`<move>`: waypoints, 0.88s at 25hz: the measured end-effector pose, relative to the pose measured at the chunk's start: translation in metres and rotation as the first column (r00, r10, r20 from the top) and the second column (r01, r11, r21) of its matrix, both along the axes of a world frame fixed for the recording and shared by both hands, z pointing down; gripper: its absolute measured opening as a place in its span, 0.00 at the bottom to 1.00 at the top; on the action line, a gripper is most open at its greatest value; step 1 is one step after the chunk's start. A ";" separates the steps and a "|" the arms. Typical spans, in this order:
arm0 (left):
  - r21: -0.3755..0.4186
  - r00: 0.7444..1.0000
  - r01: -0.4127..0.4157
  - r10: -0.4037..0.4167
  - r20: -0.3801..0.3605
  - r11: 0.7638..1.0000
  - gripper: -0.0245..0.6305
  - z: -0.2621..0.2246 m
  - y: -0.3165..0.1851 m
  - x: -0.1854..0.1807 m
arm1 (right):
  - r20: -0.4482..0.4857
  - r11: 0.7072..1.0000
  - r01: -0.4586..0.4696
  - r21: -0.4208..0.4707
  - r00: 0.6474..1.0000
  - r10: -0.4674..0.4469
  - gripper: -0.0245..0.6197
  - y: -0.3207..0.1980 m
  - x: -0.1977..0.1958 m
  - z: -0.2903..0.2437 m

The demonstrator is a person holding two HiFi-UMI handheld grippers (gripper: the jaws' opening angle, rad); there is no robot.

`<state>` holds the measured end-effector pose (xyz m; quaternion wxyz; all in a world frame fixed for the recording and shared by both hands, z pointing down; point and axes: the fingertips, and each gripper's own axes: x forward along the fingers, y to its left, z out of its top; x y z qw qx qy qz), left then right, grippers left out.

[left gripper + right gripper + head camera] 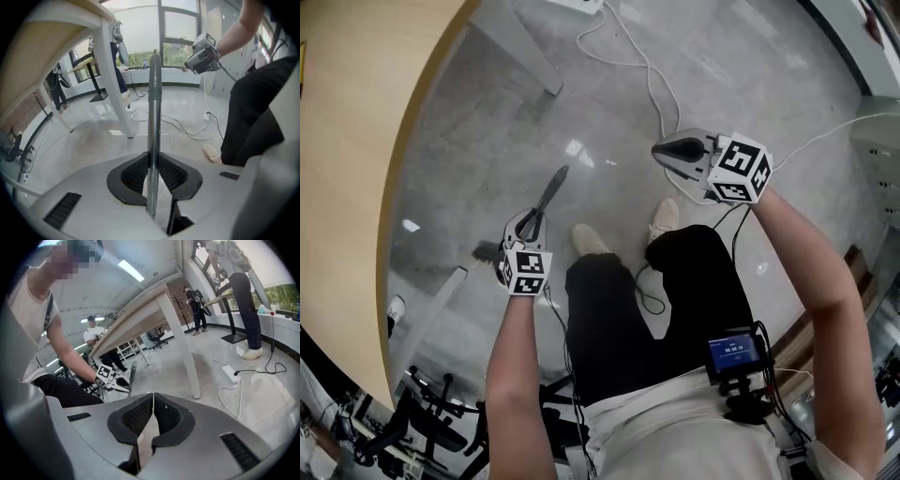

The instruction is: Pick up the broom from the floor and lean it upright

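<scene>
L gripper [531, 223], lower-left of centre, is clamped on the broom [551, 192] handle, which slants up twd frame centre. R gripper [667, 150], upper right: jaws pressed together, nothing btwn.

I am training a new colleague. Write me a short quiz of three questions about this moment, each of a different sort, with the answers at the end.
1. Multiple choice: what stands between the jaws of the left gripper?
A) a white cable
B) the broom handle
C) nothing
2. True or false: the right gripper is shut, with nothing between its jaws.
3. Fill in the gap: in the head view, the gripper nearer to the table is the ____ one.

Key
1. B. The pads press on the handle from both sides.
2. True.
3. left
</scene>
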<state>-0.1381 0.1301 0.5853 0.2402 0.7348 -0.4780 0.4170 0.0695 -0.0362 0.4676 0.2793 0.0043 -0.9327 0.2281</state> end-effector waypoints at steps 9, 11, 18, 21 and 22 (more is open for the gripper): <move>0.138 0.954 0.298 -0.294 -0.048 0.944 0.15 -0.107 0.024 -0.065 | 0.032 0.995 0.098 0.008 0.995 -0.098 0.07 0.028 -0.049 -0.111; 0.164 0.920 0.392 -0.386 -0.068 0.905 0.15 -0.126 0.029 -0.079 | 0.038 0.994 0.111 0.005 0.993 -0.111 0.07 0.035 -0.059 -0.128; 0.184 0.756 0.654 -0.643 -0.120 0.734 0.15 -0.150 0.042 -0.084 | 0.064 0.986 0.167 -0.020 0.984 -0.165 0.07 0.053 -0.074 -0.172; 0.180 0.695 0.717 -0.707 -0.128 0.673 0.15 -0.154 0.033 -0.076 | 0.066 0.976 0.214 -0.030 0.975 -0.212 0.07 0.048 -0.075 -0.181; 0.178 0.676 0.735 -0.725 -0.130 0.654 0.15 -0.155 0.030 -0.075 | 0.066 0.974 0.226 -0.033 0.973 -0.223 0.07 0.047 -0.075 -0.181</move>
